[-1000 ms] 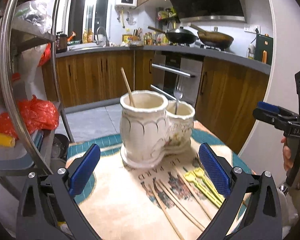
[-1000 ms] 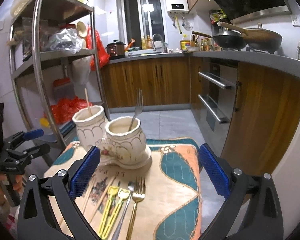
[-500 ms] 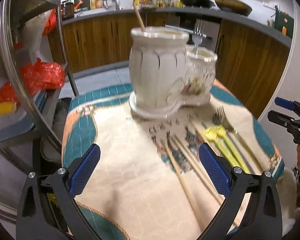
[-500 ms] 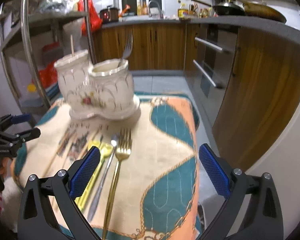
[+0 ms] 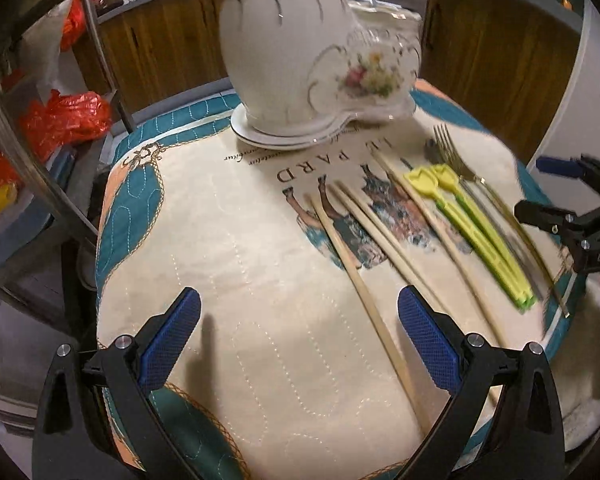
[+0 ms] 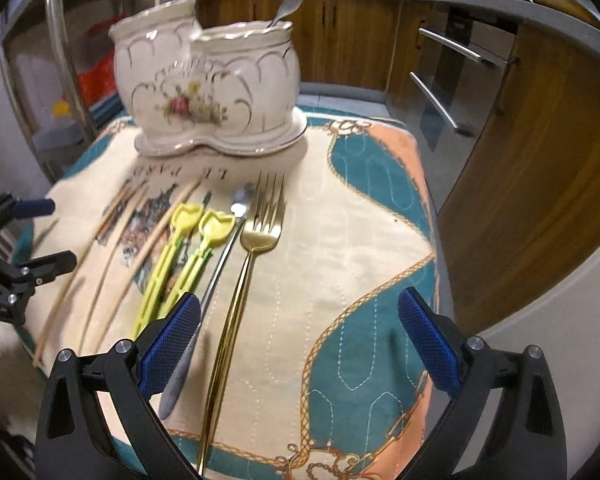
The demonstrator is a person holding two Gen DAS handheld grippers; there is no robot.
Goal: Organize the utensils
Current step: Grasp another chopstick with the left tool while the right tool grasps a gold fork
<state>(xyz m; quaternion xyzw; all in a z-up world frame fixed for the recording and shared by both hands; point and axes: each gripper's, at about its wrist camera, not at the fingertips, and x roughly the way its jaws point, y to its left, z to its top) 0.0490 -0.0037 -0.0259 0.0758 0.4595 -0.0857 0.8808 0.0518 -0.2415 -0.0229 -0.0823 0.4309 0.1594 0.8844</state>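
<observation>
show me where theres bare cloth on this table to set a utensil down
Two free patches: the cream cloth left of the chopsticks, and the teal-and-peach area right of the gold fork. It is crowded between them, where chopsticks, yellow utensils and forks lie side by side.

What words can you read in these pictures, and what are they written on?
"LE PARD": big dark letters printed on the cloth in front of the ceramic utensil holder; part of the first word is blurred.
A line of small cursive writing just below those letters: too small to read.
"DAS": white letters on the right hand-held gripper, cut off at the picture's edge.
White letters on the left hand-held gripper: too blurred to read.
</observation>
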